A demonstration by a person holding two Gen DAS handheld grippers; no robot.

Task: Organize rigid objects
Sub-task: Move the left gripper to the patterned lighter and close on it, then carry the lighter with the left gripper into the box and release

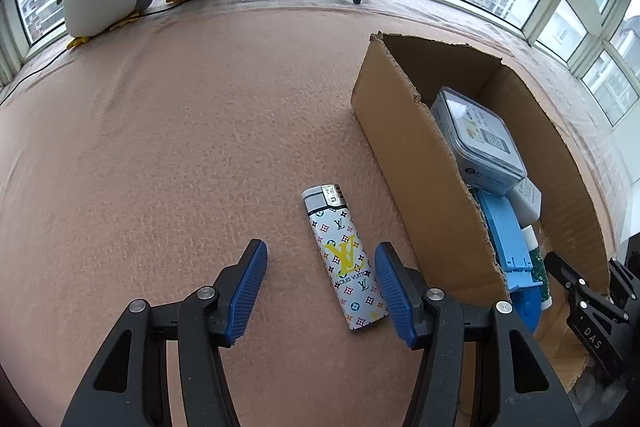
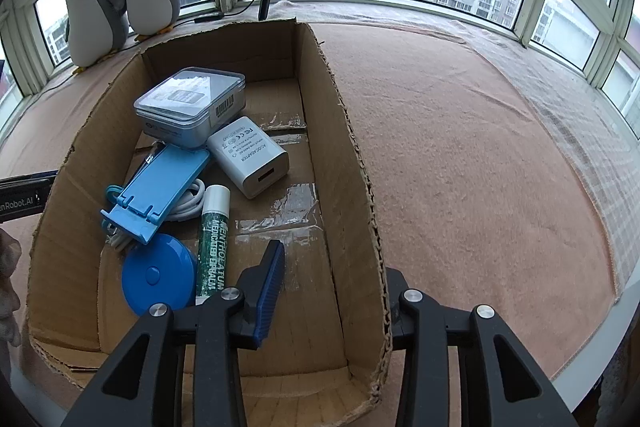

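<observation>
Blue-padded fingers of the left gripper [image 1: 320,287] are standing apart around a patterned lighter [image 1: 345,261] lying on the pink cloth [image 1: 180,147], the right-hand pad just beside it (contact is unclear). Alongside, the right gripper [image 2: 332,291] is clamping the cardboard box [image 2: 352,187] by its side wall.

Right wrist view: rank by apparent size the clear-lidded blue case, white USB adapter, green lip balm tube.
1. Clear-lidded blue case
2. White USB adapter
3. Green lip balm tube
The tube lies nearer the camera, so the order of adapter and tube is unsure.
</observation>
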